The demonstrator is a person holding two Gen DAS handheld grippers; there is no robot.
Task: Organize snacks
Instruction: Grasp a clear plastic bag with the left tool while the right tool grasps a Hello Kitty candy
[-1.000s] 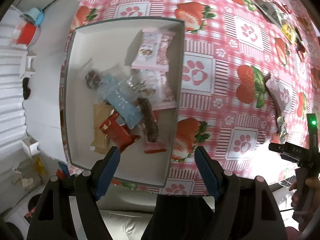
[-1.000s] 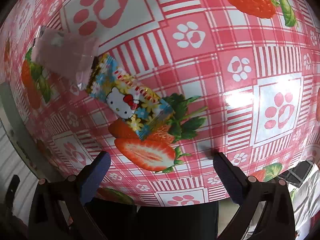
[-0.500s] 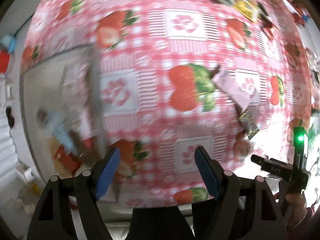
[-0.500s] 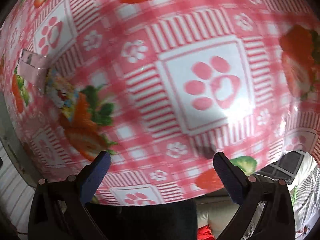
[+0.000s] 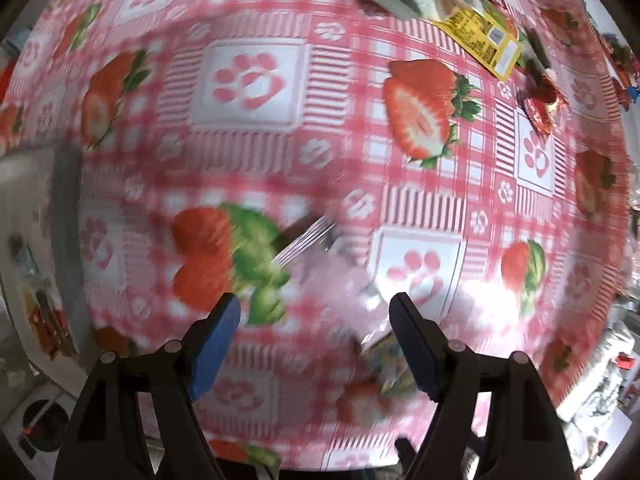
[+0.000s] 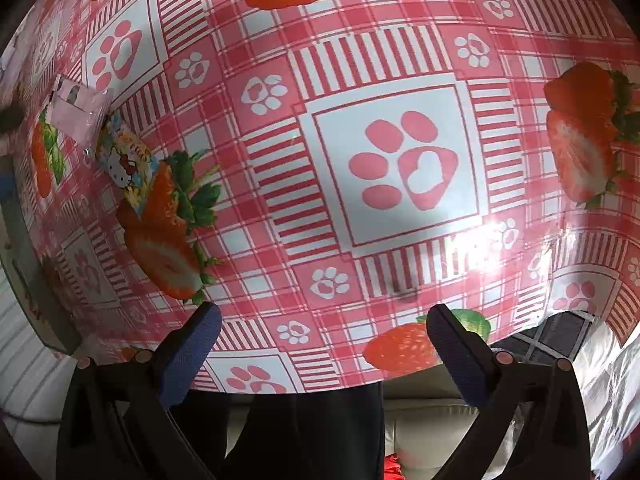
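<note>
L tool (image 5: 314,316) wide, empty, over pink snack pkt (image 5: 336,284); R tool (image 6: 324,328) wide, empty.

We look straight down between the spread blue pads of our left tool (image 5: 314,328), which grip nothing. Below lies the desk (image 5: 248,80), covered in a pink checked cloth printed with strawberries and paw marks. A pale pink packet (image 5: 336,284) sits blurred just ahead of the pads, one clear crimped end catching light. Touching its near corner, beside the right pad, is a small colourful packet (image 5: 386,360), too smeared to read. At the left edge we see the grey wall of a white box (image 5: 66,216) with wrappers inside. Far up on the right lie a yellow packet (image 5: 480,38), a red wrapper (image 5: 540,114) and other snacks, well apart from us.
</note>
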